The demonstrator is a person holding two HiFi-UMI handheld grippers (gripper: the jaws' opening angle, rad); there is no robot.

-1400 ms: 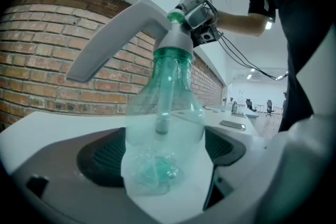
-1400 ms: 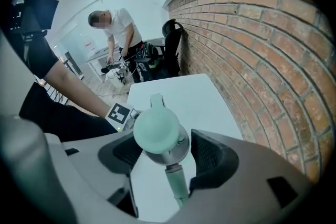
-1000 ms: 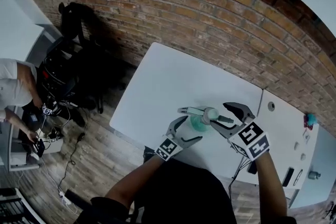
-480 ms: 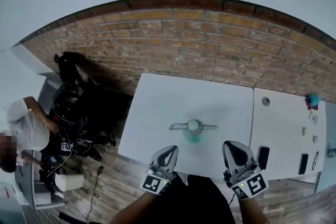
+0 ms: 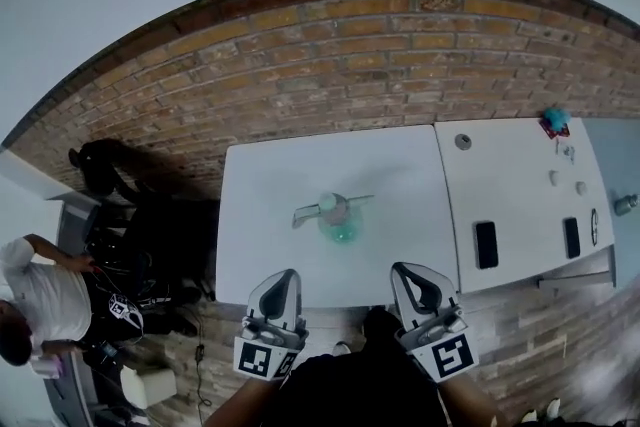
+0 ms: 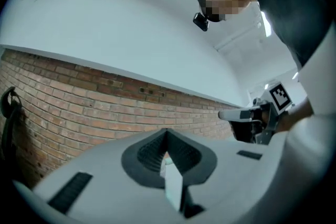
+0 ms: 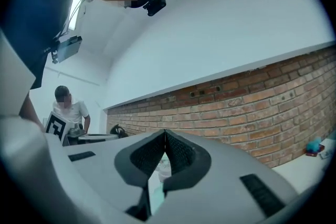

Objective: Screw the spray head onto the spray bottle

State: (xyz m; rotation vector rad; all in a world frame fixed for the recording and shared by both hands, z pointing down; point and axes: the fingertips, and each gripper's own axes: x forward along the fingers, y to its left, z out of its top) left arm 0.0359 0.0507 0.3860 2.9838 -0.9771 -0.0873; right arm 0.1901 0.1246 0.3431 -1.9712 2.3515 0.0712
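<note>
left gripper [image 5: 284, 277]: jaws pressed together, empty, at the table [image 5: 250, 215] edge, 6 o'clock
right gripper [image 5: 406, 269]: likewise closed on nothing
spray bottle [image 5: 342, 227]: upright mid-table, 12 o'clock of both, well apart
spray head [image 5: 328, 205]: on the neck, looks seated
step: probably done; to recheck, pin the body and twist only the collar

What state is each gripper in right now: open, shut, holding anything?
Left gripper: shut, jaws together, holding nothing.
Right gripper: shut, jaws together, holding nothing.
</note>
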